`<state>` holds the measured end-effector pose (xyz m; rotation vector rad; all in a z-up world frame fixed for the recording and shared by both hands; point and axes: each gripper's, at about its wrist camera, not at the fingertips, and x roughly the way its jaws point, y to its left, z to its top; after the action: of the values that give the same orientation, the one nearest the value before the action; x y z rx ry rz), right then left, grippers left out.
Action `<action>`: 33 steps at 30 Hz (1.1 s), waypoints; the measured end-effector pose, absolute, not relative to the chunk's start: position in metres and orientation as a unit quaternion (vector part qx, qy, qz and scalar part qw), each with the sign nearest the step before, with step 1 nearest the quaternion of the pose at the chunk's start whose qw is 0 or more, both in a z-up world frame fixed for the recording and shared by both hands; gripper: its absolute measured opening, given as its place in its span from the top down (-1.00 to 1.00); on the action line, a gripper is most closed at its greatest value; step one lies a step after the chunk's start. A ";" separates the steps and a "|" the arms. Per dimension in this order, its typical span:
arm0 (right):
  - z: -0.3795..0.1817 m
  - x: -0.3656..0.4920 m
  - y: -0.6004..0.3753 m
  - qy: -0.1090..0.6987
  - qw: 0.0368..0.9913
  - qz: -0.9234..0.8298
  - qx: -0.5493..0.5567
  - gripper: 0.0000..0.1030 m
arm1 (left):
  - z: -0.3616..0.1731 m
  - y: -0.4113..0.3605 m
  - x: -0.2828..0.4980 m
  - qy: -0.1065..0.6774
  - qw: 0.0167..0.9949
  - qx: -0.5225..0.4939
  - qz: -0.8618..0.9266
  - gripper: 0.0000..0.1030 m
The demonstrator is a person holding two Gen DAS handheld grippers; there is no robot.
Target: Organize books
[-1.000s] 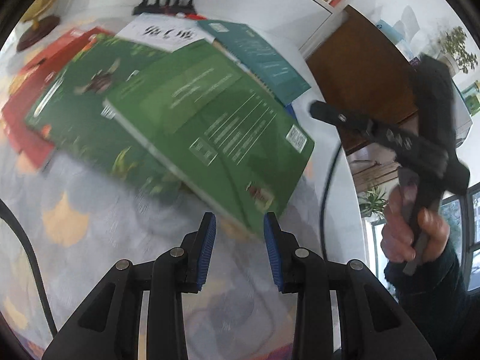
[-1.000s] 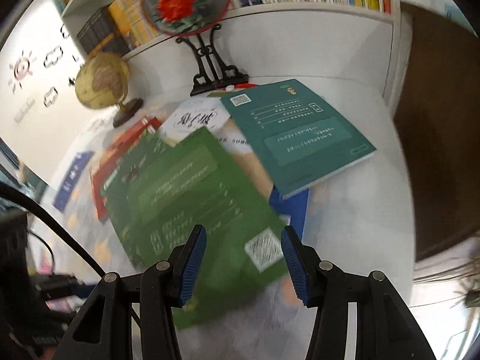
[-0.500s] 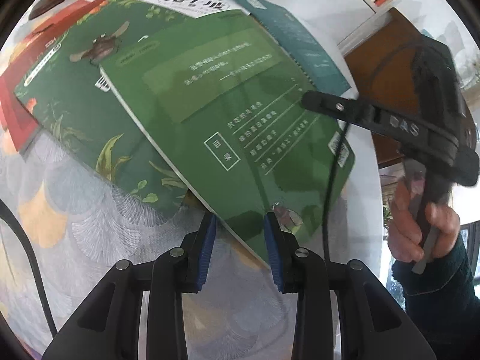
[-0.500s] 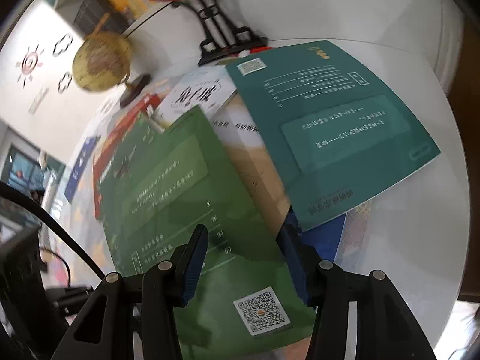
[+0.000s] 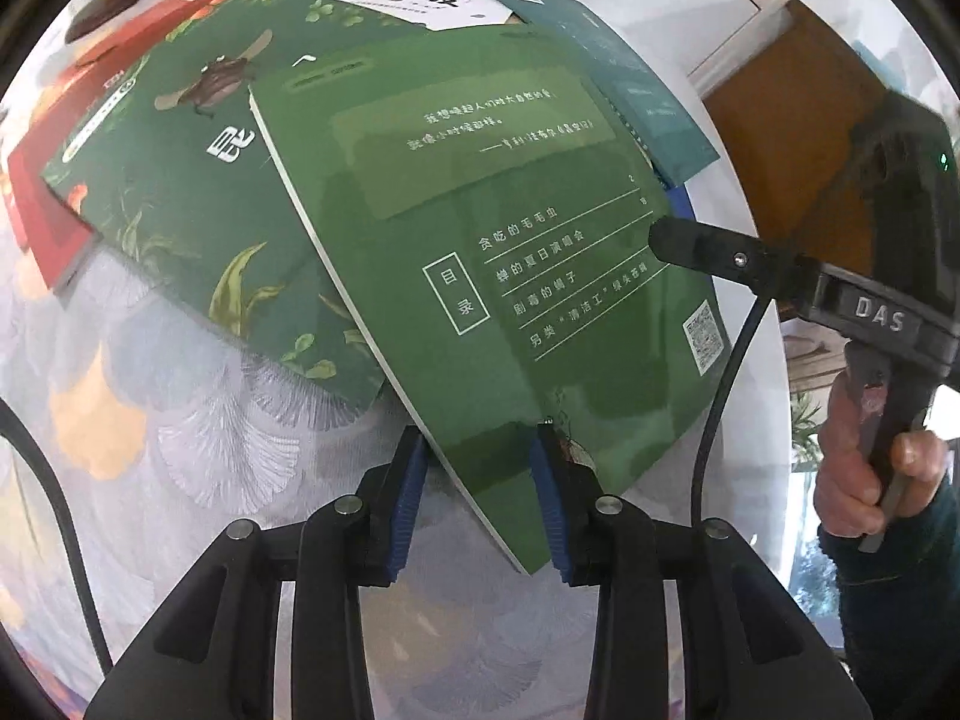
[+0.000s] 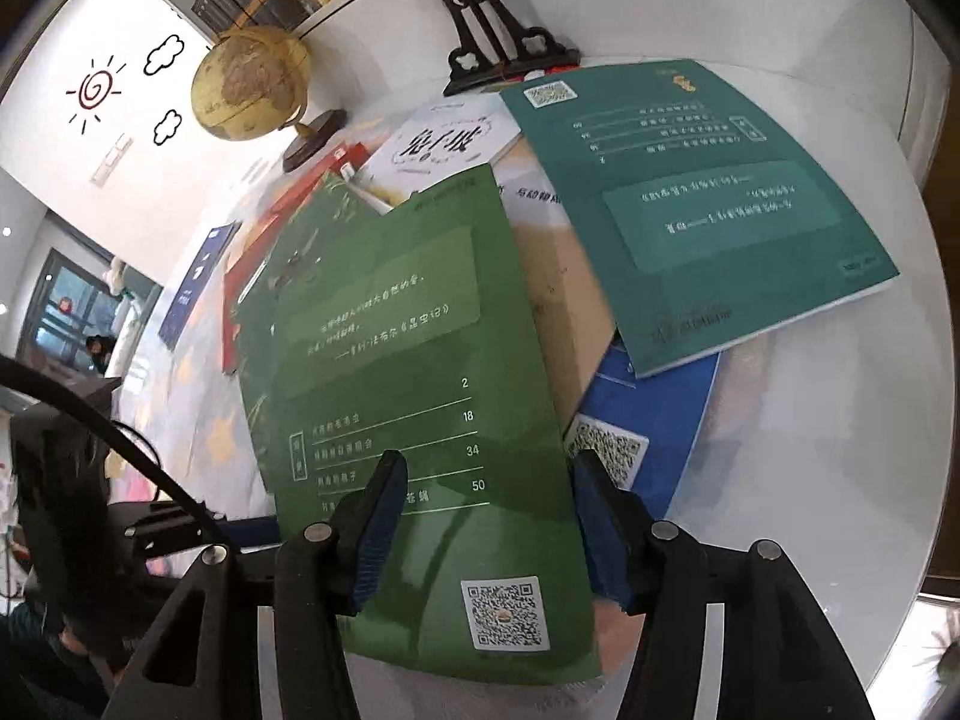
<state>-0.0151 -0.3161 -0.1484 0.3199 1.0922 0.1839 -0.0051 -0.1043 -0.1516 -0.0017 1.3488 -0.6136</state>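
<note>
Right wrist: globe (image 6: 251,84), fan stand (image 6: 504,42) behind scattered books (image 6: 708,210).

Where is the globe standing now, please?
The globe shows in the right wrist view, upper left, on the white table beside the black ornamental stand, just behind the red book at the far edge of the book pile.

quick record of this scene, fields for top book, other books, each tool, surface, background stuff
top book: light green book, back cover up, atop the pile
other books: teal book, white book, blue book, red book
left tool: left tool jaws opening, astride the green book's near corner
right tool: right tool jaws opening, above the green book's edge
surface: patterned tablecloth
background: globe, black stand
</note>
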 end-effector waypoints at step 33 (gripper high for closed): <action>-0.072 -0.025 -0.150 0.444 0.725 0.397 0.347 -0.25 | -0.157 0.133 -0.040 0.596 0.734 -0.210 -0.248 0.41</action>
<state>-0.0252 -0.1498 -0.0723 0.7646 0.9793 0.8758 -0.0403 0.1327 -0.1571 -0.4613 1.3108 -0.5450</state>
